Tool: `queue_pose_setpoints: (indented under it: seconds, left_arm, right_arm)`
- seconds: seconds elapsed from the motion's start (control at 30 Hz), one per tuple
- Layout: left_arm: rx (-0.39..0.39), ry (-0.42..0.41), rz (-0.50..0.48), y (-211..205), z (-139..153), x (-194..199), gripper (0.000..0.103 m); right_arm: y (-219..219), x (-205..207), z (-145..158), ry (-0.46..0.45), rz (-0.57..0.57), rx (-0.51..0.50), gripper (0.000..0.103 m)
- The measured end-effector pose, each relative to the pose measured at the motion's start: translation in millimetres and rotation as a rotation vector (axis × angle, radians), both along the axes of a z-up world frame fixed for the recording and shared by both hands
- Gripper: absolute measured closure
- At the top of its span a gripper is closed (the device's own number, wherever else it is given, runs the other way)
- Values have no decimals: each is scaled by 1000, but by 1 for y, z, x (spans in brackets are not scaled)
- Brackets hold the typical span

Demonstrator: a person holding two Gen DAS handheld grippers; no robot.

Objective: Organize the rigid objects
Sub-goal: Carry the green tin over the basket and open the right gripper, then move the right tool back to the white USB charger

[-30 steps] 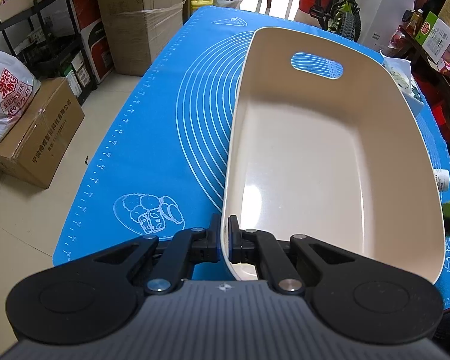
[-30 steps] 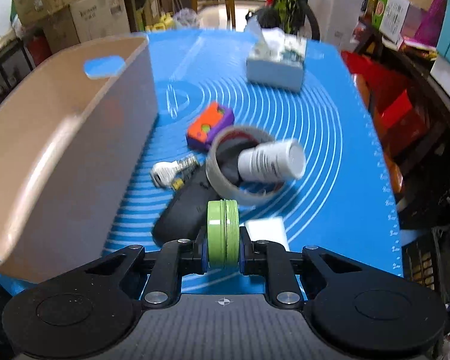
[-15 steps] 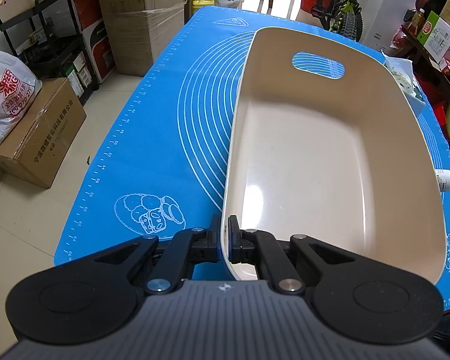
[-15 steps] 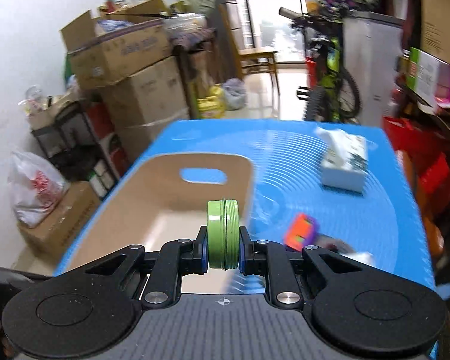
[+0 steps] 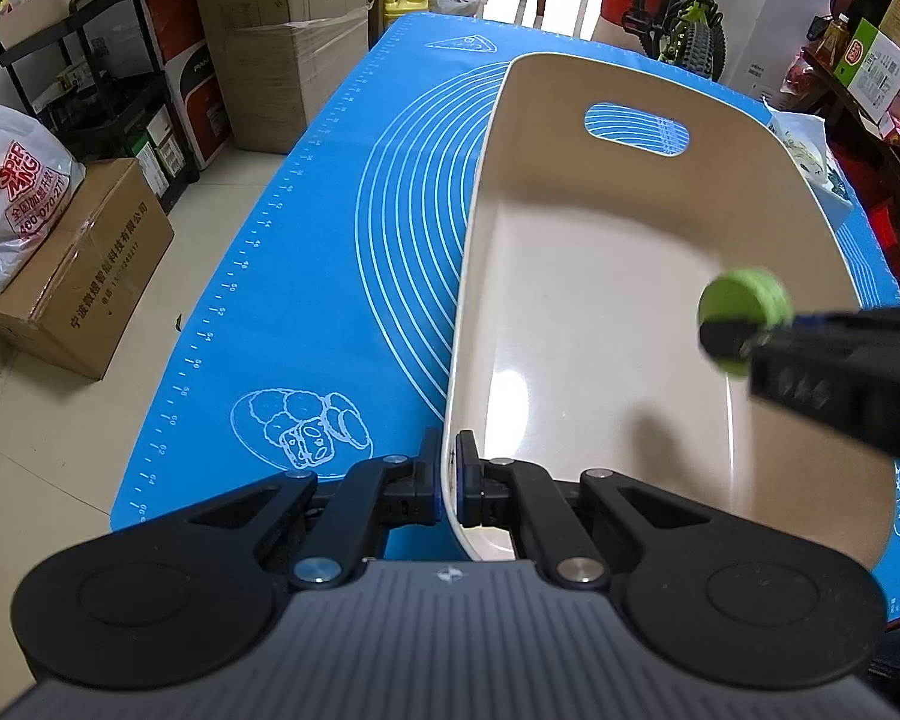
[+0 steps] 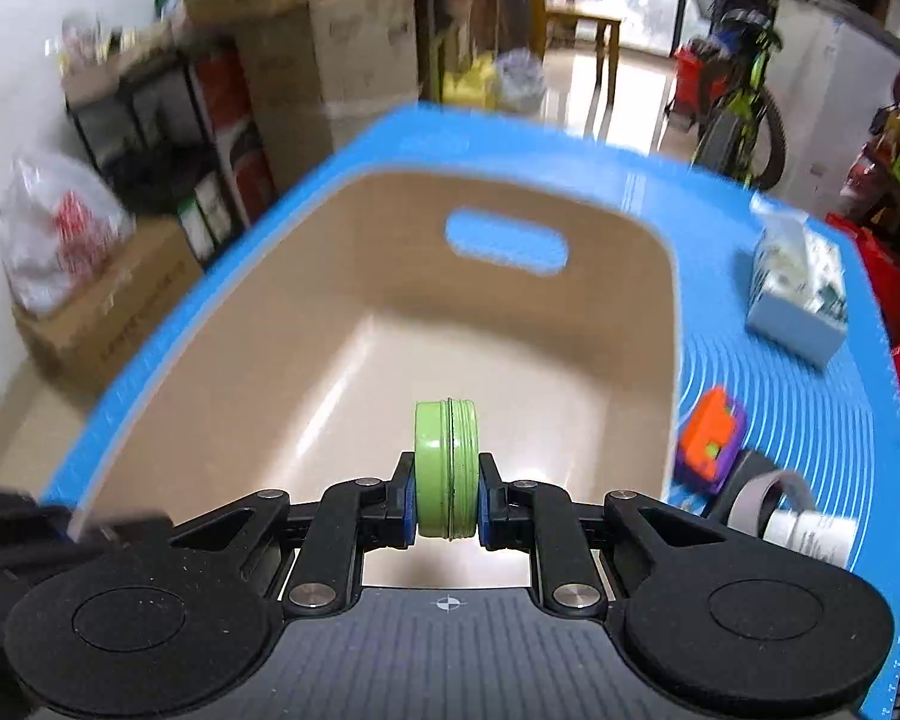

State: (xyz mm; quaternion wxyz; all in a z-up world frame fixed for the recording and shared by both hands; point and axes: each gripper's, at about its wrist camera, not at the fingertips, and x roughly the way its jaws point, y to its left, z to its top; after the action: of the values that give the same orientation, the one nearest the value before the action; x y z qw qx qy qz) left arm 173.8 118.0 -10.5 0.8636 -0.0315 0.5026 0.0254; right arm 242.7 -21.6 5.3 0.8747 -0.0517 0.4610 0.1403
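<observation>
I count two grippers: the left gripper [image 5: 449, 483] and the right gripper [image 6: 447, 495]. There is one beige bin [image 6: 570, 360] with one handle cutout [image 6: 506, 243], one green round tin [image 6: 446, 468], one blue mat [image 5: 306, 276] on the surface, one tissue box [image 6: 798, 294], one orange and purple cube toy [image 6: 711, 441], one white bottle [image 6: 810, 534] and one grey tape ring [image 6: 768, 489]. On the floor I see one white plastic bag [image 5: 12, 192] and one bicycle [image 5: 684, 6]

A white plastic bag [image 5: 15, 198] left of the blue mat [image 5: 306, 276] read "SPEED MNG" and "400-070-271". The cardboard box [image 5: 90, 276] beside the bag carried Chinese characters. The mat's edge bore ruler numbers, too small to read.
</observation>
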Motion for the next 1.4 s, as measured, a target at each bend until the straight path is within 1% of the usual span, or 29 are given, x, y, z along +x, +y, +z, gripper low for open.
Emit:
queue_pose_setpoints:
  seconds: [0.13,0.23,0.37,0.53,0.57,0.6,0.63,0.67,0.73,0.8,0.9,0.97,1.03,1.07,1.1,1.17,1.4]
  left_arm:
    - [0,0,0,0,0,0,98]
    - [-1,0,0,0,0,0,98]
    - [-1,-2,1,-1,0,-1,98]
    - [-5,0,4,-2,0,-2,98]
    - [-7,-1,3,-2,0,-2,98]
    - [-8,-1,3,0,0,-1,98]
    - [-7,0,5,0,0,-1,98]
    - [-8,-1,5,0,1,-1,98]
    - [-8,0,6,0,1,-1,98]
    - [-11,0,6,1,1,-1,98]
    - [-12,0,6,2,1,-1,98]
    - [-18,1,7,3,1,-1,98]
    - [-19,2,8,3,1,-1,98]
    - [-19,1,8,2,1,0,98]
    - [-18,2,8,2,1,0,98]
    - [-20,2,9,2,1,0,98]
    - [-22,1,9,2,1,0,98]
  right_arm:
    - [5,-2,-15,60,17,-38,76]
    - [10,0,-27,122,36,-64,76]
    - [13,1,-40,153,44,-103,76]
    - [20,0,-46,187,72,-136,76]
    - [20,1,-45,185,70,-135,74]
    - [20,2,-44,186,67,-139,67]
    - [20,2,-44,189,68,-139,67]
    - [20,2,-43,189,70,-135,64]
    - [19,3,-42,182,74,-132,59]
    - [18,1,-38,168,78,-121,50]
    - [17,-5,-31,155,89,-87,40]
    - [16,-9,-23,140,104,-77,36]
    - [14,-15,-12,109,116,-70,35]
    - [14,-15,-8,98,116,-69,29]
    - [12,-16,-2,82,105,-75,22]
    - [5,-17,9,40,82,-68,20]
    - [-38,-17,41,-30,0,-12,20]
